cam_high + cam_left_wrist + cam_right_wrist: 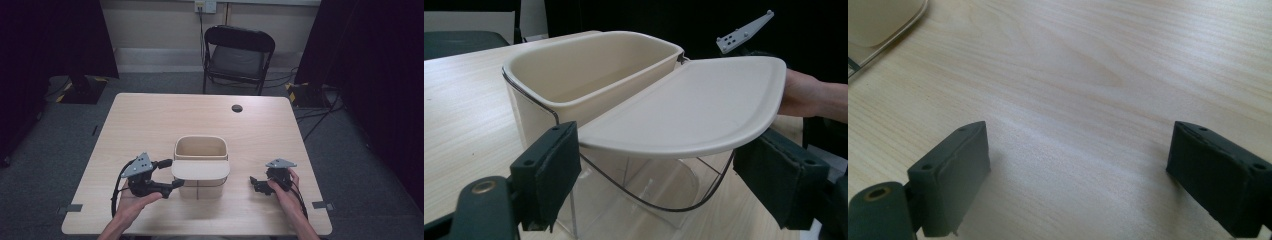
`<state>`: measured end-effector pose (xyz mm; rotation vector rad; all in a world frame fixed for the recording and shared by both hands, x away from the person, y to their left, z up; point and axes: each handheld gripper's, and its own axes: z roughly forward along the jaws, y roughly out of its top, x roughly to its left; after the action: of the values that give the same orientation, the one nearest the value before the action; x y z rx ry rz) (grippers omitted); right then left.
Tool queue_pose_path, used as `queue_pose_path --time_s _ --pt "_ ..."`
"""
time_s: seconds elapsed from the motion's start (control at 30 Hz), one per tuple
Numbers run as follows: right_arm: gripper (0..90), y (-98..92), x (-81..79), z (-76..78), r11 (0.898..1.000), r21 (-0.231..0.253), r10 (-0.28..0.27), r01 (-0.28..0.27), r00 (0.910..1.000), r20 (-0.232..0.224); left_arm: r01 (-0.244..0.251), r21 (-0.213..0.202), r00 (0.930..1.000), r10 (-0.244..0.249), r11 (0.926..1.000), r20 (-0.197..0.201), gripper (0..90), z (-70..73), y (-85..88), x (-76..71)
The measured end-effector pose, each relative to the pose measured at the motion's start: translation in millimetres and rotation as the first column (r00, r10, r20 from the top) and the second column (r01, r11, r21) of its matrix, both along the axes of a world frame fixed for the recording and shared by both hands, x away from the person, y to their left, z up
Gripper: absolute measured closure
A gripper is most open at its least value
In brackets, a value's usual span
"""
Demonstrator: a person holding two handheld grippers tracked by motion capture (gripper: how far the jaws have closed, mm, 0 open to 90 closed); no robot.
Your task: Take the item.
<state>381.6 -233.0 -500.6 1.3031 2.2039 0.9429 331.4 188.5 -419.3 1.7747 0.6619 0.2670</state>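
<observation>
Nearest the person, two forearms come in over the near edge of the pale wooden counter [150, 120], each hand carrying a gripper. The left gripper [167, 173] sits just left of a cream bin [201, 150], its fingers [549, 175] spread wide, one on either side of the near rounded end of the bin's flat cream lid [200, 169]; in the left gripper view neither pad touches the lid, and the lid runs level between them, out over the see-through lower part of the bin. The right gripper [256, 183] rests low on the counter, apart from the bin on its right, with its fingers [950, 175] also held wide and nothing but bare wood grain between them. The bin stands upright near the middle of the counter, its farther half open at the top and empty, a thin wire running down its side. Farther on, a small dark round cap [237, 108] is set into the counter near its far edge. Beyond the counter, a black folding chair [237, 57] stands against the wall.
</observation>
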Motion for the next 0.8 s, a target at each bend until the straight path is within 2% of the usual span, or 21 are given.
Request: queue_pose_path --time_s 0.37,0.43,0.57,0.8 --pt "9.3 0.0 0.0 0.0 1.000 0.000 0.000 0.000 1.0000 0.000 -0.004 -0.002 1.0000 0.004 1.0000 -0.001 18.8 2.8 -1.3 -1.2" --pt "9.3 0.0 0.0 0.0 1.000 0.000 0.000 0.000 1.0000 0.000 0.001 0.011 1.0000 -0.001 0.9999 0.006 18.7 4.7 -1.1 -0.1" --pt "9.3 0.0 0.0 0.0 1.000 0.000 0.000 0.000 1.0000 0.000 -0.002 0.010 1.0000 0.002 0.9999 0.004 19.0 5.3 -1.0 0.0" --pt "9.3 0.1 0.0 0.0 1.000 0.000 -0.001 0.001 1.0000 0.000 0.014 0.009 0.9999 -0.015 0.9999 0.007 18.5 8.9 -1.2 0.5"
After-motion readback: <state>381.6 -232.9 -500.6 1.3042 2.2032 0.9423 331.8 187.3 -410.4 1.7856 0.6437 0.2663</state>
